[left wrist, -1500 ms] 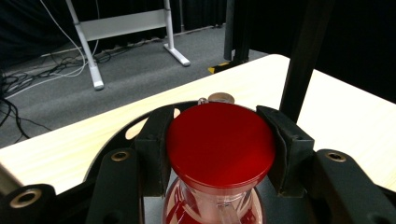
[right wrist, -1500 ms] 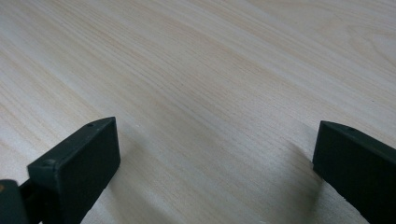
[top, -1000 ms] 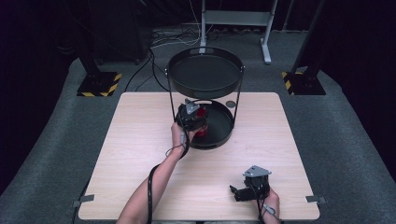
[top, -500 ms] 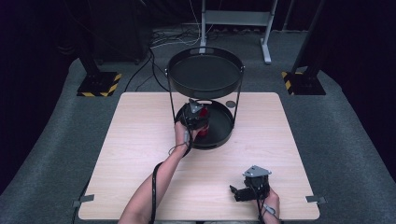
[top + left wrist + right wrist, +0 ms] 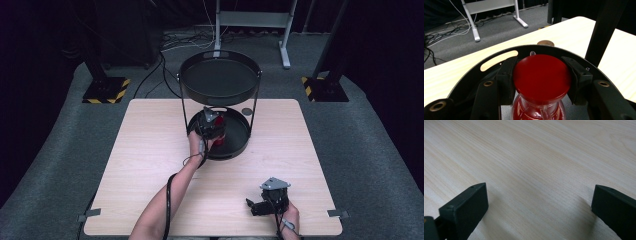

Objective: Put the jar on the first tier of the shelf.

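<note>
1. The red jar (image 5: 220, 134) stood, in the high view, on the lower tray (image 5: 239, 145) of a black two-tier stand, under the upper tray (image 5: 220, 80), which stood on thin posts above it. The left gripper (image 5: 209, 124) was at the jar from the near left side, with the person's left hand (image 5: 196, 145) just over the lower tray's rim. A small round brown disc (image 5: 247, 111) lay on the table (image 5: 150, 165) just beyond the lower tray. The right gripper (image 5: 262, 204) lay low on the table near its front edge, well apart from the stand, with the right hand (image 5: 289, 215) behind it.

2. In the left gripper view the jar's flat red lid (image 5: 541, 76) sat between the two black jaws, one pad (image 5: 507, 75) pressed against its left side and the other against its right, so the left gripper (image 5: 541, 77) was clamped on the jar by the lid. Below the lid the jar's narrower red neck showed, with clear glints on it. The black rim of the lower tray (image 5: 474, 75) curved round behind, with a slot-shaped handle cut-out through which the table showed. The brown disc (image 5: 545, 43) lay on the table (image 5: 454, 72) just past the rim, and a dark post of the stand (image 5: 602, 30) rose at the right.

3. In the right gripper view the jaws of the right gripper (image 5: 539, 202) stood wide apart with nothing between them, their tips close above the pale wood grain of the table (image 5: 536, 157).
</note>
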